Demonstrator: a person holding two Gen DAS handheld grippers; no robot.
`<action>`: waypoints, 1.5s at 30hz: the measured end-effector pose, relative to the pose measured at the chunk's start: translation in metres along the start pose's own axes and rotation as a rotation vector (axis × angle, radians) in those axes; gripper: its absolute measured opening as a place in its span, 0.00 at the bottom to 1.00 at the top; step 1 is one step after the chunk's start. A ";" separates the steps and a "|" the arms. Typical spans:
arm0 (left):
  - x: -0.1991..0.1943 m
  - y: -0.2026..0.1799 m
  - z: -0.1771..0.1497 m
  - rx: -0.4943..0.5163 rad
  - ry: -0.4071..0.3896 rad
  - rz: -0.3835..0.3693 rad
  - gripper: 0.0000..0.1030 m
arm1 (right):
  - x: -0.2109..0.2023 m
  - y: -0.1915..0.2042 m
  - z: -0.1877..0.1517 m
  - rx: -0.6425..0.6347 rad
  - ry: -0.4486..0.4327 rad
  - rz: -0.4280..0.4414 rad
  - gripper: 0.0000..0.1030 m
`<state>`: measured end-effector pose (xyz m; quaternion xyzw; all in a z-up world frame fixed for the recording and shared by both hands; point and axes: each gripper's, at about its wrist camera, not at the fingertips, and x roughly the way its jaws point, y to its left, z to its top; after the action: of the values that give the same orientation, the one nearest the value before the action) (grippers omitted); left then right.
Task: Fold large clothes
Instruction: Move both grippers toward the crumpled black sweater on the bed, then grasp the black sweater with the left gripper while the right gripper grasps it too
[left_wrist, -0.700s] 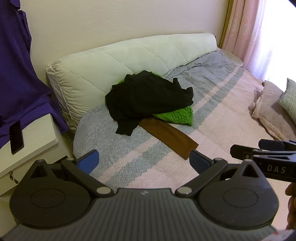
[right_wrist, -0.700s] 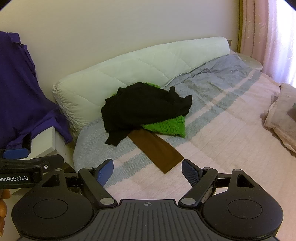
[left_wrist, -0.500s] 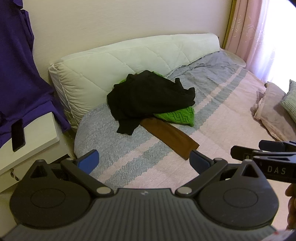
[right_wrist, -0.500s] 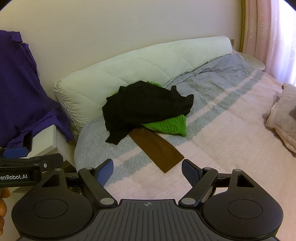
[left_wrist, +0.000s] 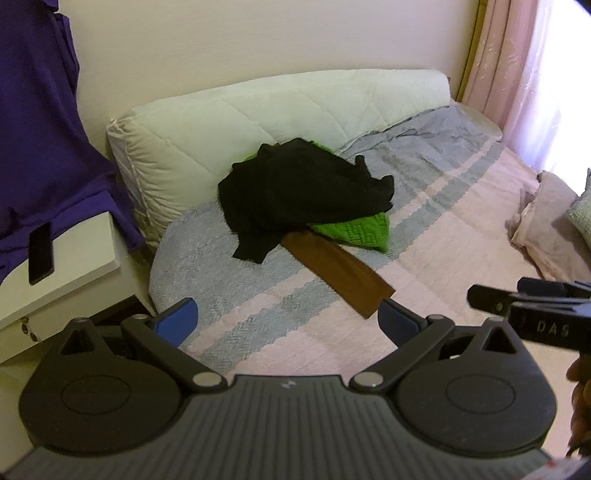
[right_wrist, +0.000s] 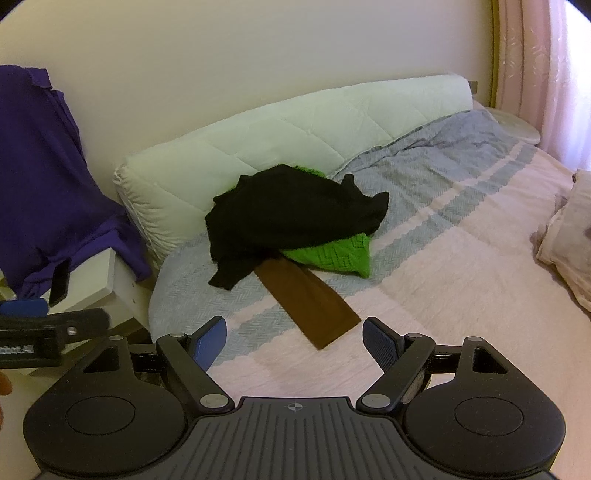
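Bed (left_wrist: 436, 280) with striped cover; clothes pile (left_wrist: 306, 195) heaped near the headboard pillow (left_wrist: 258, 122), nothing folded yet. Left gripper (left_wrist: 286, 317) and right gripper (right_wrist: 293, 338) both spread wide, empty, well short of the pile.

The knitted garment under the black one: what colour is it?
Bright green knitted garment, clearest in the right wrist view.

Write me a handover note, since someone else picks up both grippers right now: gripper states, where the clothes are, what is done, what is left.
Left gripper: open, empty, above the near edge of the bed.
Right gripper: open, empty, alongside it.
Clothes: one pile against the white cushion. Black garment on top, green knit under it, brown piece sticking out toward the grippers.
Done: nothing folded or picked up.
Left: probably lift the black garment, spread it flat, fold; then the others.
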<state>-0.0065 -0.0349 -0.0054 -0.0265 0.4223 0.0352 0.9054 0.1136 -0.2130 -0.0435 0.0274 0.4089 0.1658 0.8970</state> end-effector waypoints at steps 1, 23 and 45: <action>0.003 0.003 0.001 -0.002 0.010 0.005 0.99 | 0.005 -0.002 0.001 0.001 0.001 0.000 0.76; 0.326 0.071 0.150 0.323 0.038 -0.229 0.88 | 0.281 0.007 0.113 -0.362 0.084 -0.053 0.76; 0.416 0.042 0.172 0.488 -0.009 -0.314 0.06 | 0.438 -0.057 0.176 -0.381 0.196 0.104 0.05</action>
<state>0.3879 0.0373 -0.2150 0.1272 0.4052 -0.2079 0.8812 0.5276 -0.1114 -0.2546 -0.1376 0.4534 0.2880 0.8322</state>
